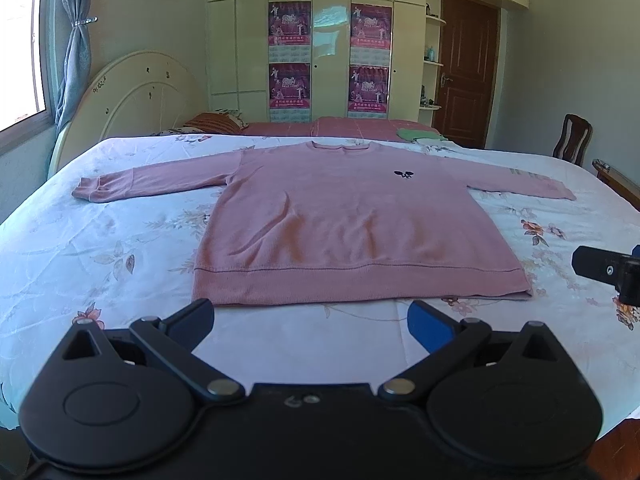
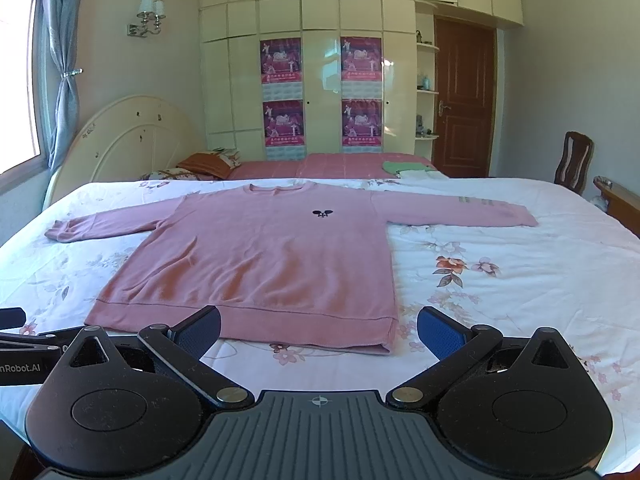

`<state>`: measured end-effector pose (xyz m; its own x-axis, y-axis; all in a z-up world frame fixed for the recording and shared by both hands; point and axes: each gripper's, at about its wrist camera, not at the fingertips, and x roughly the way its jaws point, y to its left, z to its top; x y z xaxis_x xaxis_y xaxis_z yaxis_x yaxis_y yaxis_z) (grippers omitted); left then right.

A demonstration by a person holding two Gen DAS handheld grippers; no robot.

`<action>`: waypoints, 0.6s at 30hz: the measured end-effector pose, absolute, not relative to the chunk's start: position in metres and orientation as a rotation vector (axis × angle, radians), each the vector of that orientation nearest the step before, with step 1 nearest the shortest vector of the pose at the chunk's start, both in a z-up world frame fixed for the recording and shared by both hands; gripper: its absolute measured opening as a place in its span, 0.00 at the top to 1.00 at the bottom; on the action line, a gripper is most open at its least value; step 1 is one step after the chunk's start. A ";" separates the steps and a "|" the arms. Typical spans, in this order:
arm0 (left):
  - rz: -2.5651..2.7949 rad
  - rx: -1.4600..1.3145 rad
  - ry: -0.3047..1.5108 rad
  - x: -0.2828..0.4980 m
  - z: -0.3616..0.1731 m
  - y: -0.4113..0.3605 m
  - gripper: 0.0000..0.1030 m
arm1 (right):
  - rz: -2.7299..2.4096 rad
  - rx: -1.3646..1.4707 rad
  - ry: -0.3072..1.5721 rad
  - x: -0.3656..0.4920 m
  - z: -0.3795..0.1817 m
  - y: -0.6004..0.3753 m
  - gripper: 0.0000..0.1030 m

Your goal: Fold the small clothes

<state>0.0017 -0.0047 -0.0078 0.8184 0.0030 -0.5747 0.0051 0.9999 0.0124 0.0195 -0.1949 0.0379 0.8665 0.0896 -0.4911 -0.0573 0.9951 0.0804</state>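
Observation:
A pink long-sleeved sweater point(image 1: 344, 216) point(image 2: 264, 264) lies flat on the floral bedsheet point(image 1: 100, 248), front up, both sleeves spread out sideways, hem toward me. A small black emblem point(image 1: 403, 175) marks its chest. My left gripper point(image 1: 312, 322) hovers just short of the hem, open, nothing between its fingers. In the right wrist view my right gripper point(image 2: 319, 334) is open over the hem's right corner, also holding nothing. The right gripper's finger point(image 1: 600, 270) shows at the right edge of the left wrist view.
A green garment point(image 1: 418, 135) lies on the pink blanket point(image 1: 348, 126) beyond the sheet. Pillows point(image 1: 216, 123) rest by the cream headboard point(image 1: 132, 100) at the left. A wooden chair point(image 1: 572, 140) and bed rail point(image 1: 618, 180) stand at the right; wardrobe and door behind.

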 end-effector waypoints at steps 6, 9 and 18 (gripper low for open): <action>-0.003 0.018 0.611 0.001 -0.005 -0.008 0.00 | 0.073 0.068 0.518 0.019 0.038 -0.196 0.00; -0.004 0.020 0.610 0.001 -0.005 -0.009 0.00 | 0.072 0.068 0.518 0.018 0.039 -0.195 0.00; -0.007 0.020 0.613 0.002 -0.004 -0.009 0.00 | 0.072 0.070 0.517 0.018 0.039 -0.196 0.00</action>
